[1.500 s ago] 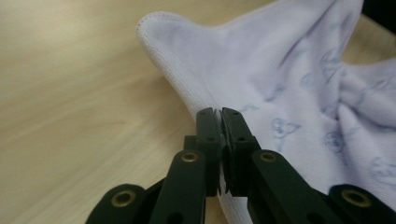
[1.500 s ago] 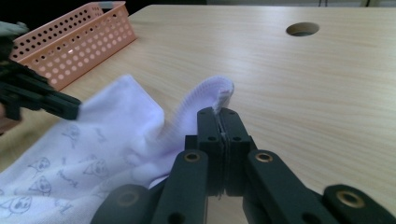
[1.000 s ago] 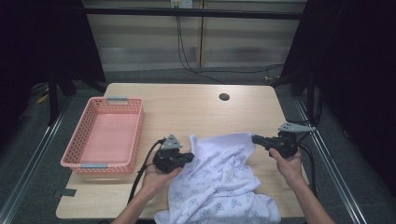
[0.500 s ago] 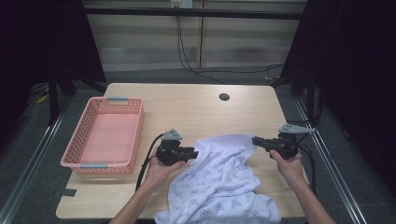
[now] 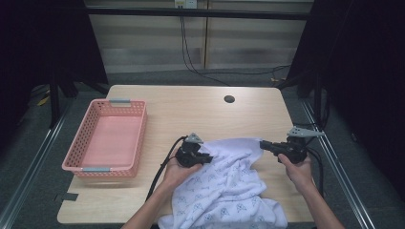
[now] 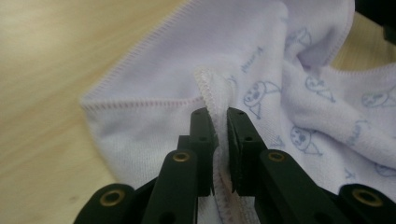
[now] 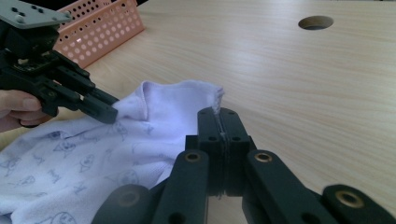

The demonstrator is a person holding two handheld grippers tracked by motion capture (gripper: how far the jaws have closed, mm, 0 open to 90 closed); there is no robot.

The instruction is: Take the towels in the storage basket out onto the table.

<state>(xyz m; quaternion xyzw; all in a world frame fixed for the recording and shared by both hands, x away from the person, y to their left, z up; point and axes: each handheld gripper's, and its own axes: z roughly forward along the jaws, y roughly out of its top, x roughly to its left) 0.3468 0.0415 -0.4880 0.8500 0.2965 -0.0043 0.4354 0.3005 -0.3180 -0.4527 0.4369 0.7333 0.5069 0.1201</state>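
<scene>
A white printed cloth [image 5: 229,186] is spread over the near part of the wooden worktop [image 5: 191,112], its lower folds hanging past the near edge between the person's forearms. A wide stretch of bare worktop is left behind the cloth, broken only by a round hole [image 5: 229,99] near the far edge. A pink basket [image 5: 109,138] is set along the left side, well apart from the cloth, and the right edge lies close beside the right claw [image 5: 263,144]. Compared with the earlier pictures, the left claw [image 5: 208,158] is seen further in over the cloth's upper left part, where before it was held at the cloth's left border; the right claw is found where it was. The left claw's jaws have just been closing, and in the left gripper view they are narrowed onto a stitched hem of the cloth [image 6: 219,107], with a slim gap still visible above the pinched fold. The right claw [image 7: 218,114] is pressed together on the cloth's top right corner, a sliver of fabric being caught between its pads.
</scene>
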